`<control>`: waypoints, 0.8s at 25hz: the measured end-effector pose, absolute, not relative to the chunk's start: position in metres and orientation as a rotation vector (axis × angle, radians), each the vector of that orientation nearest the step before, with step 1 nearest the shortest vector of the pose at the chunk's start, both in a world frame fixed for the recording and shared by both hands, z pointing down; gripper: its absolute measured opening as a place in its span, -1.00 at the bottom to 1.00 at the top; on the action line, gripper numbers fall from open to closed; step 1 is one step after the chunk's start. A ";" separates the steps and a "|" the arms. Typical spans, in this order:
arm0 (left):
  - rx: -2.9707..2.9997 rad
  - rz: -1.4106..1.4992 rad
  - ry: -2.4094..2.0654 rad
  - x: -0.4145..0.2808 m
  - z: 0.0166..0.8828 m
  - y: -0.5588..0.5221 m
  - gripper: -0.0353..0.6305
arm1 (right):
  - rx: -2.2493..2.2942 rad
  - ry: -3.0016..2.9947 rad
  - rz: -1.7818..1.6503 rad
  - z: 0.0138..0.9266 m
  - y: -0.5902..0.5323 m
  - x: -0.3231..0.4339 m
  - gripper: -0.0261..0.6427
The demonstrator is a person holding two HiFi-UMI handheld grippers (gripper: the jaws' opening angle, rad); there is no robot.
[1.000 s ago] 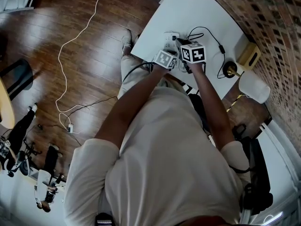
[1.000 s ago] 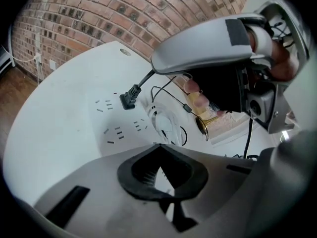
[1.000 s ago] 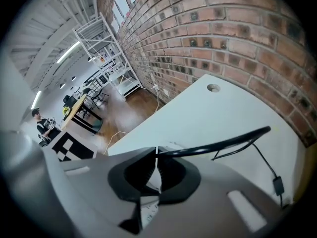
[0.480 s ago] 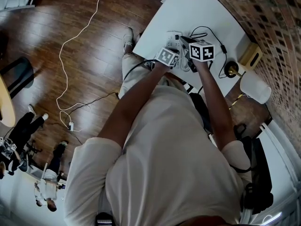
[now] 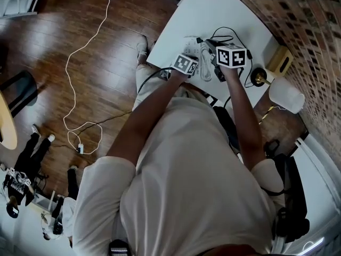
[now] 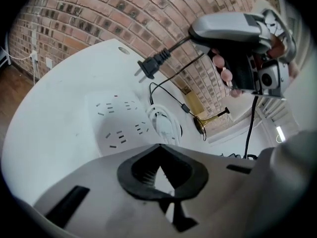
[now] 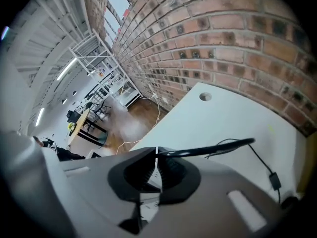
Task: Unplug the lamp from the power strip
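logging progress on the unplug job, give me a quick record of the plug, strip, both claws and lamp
plug: black, two prongs, out of the sockets, hanging in the air above the table
power strip: white, flat on the table, sockets in view empty
right claw: shut on the lamp cord just behind the plug
left claw: shut, low beside the power strip, contact unclear
lamp: brass base, white shade, by the brick wall
status: unplugged
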State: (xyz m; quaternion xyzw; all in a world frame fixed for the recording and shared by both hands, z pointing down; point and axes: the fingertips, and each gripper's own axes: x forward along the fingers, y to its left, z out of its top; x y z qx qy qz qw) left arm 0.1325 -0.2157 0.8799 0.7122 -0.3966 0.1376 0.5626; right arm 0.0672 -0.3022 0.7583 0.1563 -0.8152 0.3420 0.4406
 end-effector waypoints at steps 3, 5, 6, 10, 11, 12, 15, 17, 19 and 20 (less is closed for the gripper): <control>1.695 0.302 -0.956 0.126 0.875 -0.213 -0.88 | 0.415 -1.996 0.863 0.767 -0.298 0.087 -0.89; 1.729 0.269 -0.982 0.117 0.864 -0.211 -0.88 | 0.419 -1.978 0.876 0.769 -0.294 0.096 -0.88; 1.751 0.249 -0.995 0.112 0.856 -0.209 -0.88 | 0.415 -1.970 0.887 0.769 -0.291 0.100 -0.88; 1.850 0.174 -1.014 0.096 0.823 -0.201 -0.86 | 0.371 -1.926 0.947 0.771 -0.272 0.112 -0.88; 1.872 0.165 -1.015 0.093 0.815 -0.199 -0.82 | 0.362 -1.909 0.957 0.770 -0.268 0.116 -0.88; 1.892 0.160 -1.018 0.090 0.809 -0.197 -0.78 | 0.356 -1.892 0.963 0.770 -0.264 0.120 -0.88; 1.932 0.187 -1.043 0.080 0.796 -0.193 -0.76 | 0.354 -1.847 0.954 0.772 -0.256 0.131 -0.88; 1.938 0.216 -1.078 0.073 0.790 -0.192 -0.76 | 0.348 -1.813 0.911 0.778 -0.253 0.141 -0.88; 1.937 0.231 -1.111 0.068 0.784 -0.190 -0.86 | 0.344 -1.778 0.813 0.786 -0.252 0.153 -0.87; 1.938 0.232 -1.127 0.067 0.780 -0.189 -0.88 | 0.341 -1.770 0.763 0.789 -0.253 0.157 -0.87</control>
